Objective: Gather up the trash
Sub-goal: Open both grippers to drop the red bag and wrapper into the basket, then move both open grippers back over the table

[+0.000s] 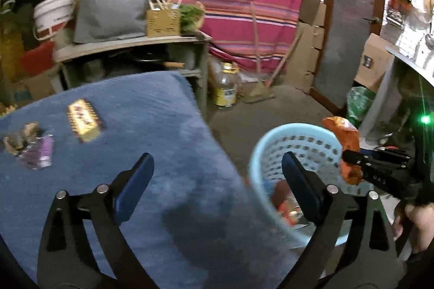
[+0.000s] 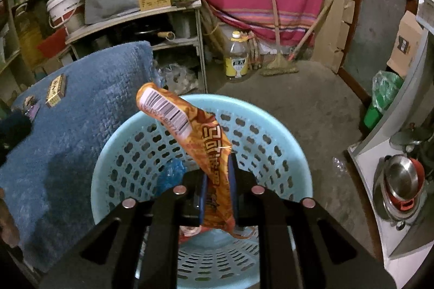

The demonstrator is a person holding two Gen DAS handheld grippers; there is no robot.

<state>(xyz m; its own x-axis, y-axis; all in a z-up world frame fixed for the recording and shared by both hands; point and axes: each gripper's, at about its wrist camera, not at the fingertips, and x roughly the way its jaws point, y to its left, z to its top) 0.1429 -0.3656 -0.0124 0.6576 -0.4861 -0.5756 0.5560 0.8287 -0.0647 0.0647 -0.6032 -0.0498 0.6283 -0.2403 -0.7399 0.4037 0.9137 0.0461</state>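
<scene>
My right gripper (image 2: 218,169) is shut on an orange snack wrapper (image 2: 190,131) with a barcode, held above the light blue perforated basket (image 2: 130,142). From the left wrist view the same wrapper (image 1: 343,137) hangs at the basket's (image 1: 271,150) right rim in the right gripper (image 1: 352,157). My left gripper (image 1: 217,167) stands wide open with nothing between its fingers, straddling the edge of the blue towel (image 1: 152,112) and the basket. On the towel lie a gold packet (image 1: 84,120), a purple wrapper (image 1: 40,153) and a crumpled brown scrap (image 1: 20,138). Some trash lies in the basket's bottom.
A grey shelf unit (image 1: 130,44) with a cardboard box, greens and a grey bag stands behind the towel. A yellow-labelled jug (image 1: 226,85) and a broom (image 2: 279,66) sit on the concrete floor. A green bag (image 2: 385,96) and white counter with pots (image 2: 401,180) are at the right.
</scene>
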